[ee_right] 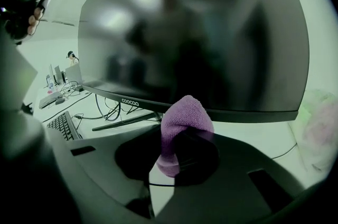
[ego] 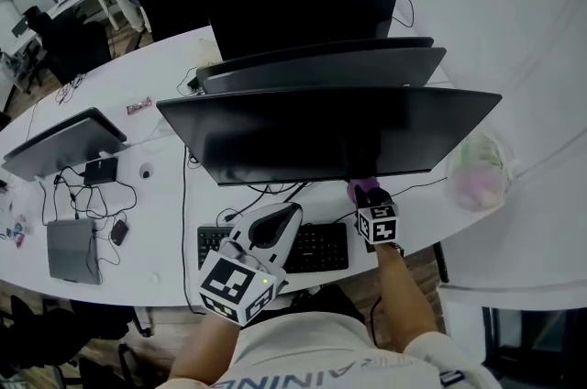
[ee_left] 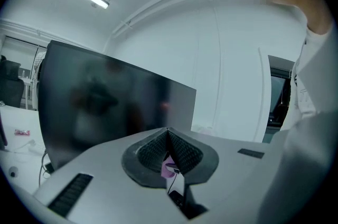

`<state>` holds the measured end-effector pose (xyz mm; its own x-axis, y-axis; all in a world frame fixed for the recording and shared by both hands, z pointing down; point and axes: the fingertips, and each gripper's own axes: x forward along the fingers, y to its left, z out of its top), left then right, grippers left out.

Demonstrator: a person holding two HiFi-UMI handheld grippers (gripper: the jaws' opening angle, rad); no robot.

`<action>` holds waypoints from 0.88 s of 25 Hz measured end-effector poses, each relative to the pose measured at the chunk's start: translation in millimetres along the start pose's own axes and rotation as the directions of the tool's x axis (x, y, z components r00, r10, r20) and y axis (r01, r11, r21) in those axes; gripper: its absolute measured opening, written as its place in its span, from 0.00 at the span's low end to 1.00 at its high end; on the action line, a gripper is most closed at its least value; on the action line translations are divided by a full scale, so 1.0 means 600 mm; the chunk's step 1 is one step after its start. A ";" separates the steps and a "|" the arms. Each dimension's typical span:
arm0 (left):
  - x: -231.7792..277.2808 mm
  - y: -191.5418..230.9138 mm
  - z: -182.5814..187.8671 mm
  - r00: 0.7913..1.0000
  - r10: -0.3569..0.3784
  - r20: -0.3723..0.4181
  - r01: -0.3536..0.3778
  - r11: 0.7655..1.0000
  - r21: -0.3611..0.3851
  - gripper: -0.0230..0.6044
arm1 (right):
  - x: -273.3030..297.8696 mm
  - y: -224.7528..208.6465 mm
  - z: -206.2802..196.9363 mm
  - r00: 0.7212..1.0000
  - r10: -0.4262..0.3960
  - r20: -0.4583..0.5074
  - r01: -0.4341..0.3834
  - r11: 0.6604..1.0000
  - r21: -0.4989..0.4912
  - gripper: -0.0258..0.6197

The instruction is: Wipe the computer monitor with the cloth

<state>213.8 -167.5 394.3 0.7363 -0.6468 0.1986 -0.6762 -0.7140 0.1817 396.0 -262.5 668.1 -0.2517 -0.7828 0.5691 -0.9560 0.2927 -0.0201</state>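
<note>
Seemingly below the monitor, right gripper pinches cloth.

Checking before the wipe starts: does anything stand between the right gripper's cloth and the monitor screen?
Nothing visible does. The right gripper is shut on the purple cloth, held close by the monitor at its lower edge; no object shows between them.

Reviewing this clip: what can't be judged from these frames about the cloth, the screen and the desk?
- Whether the cloth touches the monitor: in the head view, the monitor's lower edge hides the cloth's tip; the right gripper view gives no depth.
- Smears on the monitor: in both gripper views, blurred reflections cover it.
- Part of the keyboard: in the head view, the left gripper covers it.
- Plastic bag contents: head view, blurred and too small.
</note>
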 end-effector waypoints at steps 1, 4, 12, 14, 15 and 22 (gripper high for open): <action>-0.008 0.004 0.000 1.000 0.005 0.001 -0.005 1.000 -0.001 0.04 | 0.002 0.008 0.001 1.000 -0.002 -0.002 0.002 1.000 -0.007 0.13; -0.033 0.015 -0.001 1.000 0.016 0.004 -0.016 1.000 -0.002 0.04 | 0.006 0.025 0.007 1.000 -0.017 -0.004 0.017 0.999 -0.038 0.13; -0.103 0.056 -0.007 0.999 0.052 0.017 -0.052 0.999 -0.013 0.04 | 0.019 0.081 0.018 0.999 -0.039 -0.025 0.036 0.993 -0.113 0.13; -0.122 0.069 -0.009 0.998 0.065 0.021 -0.064 0.998 -0.020 0.04 | 0.022 0.104 0.023 0.999 -0.033 -0.034 0.029 0.991 -0.131 0.13; -0.132 0.076 -0.010 0.997 0.071 0.023 -0.070 0.997 -0.024 0.04 | 0.024 0.115 0.026 0.999 -0.030 -0.037 0.025 0.990 -0.140 0.13; -0.203 0.127 -0.017 0.991 0.126 0.036 -0.124 0.991 -0.056 0.04 | 0.044 0.189 0.038 0.998 -0.009 -0.062 -0.003 0.981 -0.195 0.13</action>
<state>72.5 -140.7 393.8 0.6453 -0.7411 0.1852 -0.7628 -0.6120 0.2089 277.8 -262.5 662.2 -0.2329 -0.7498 0.6193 -0.9074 0.3967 0.1391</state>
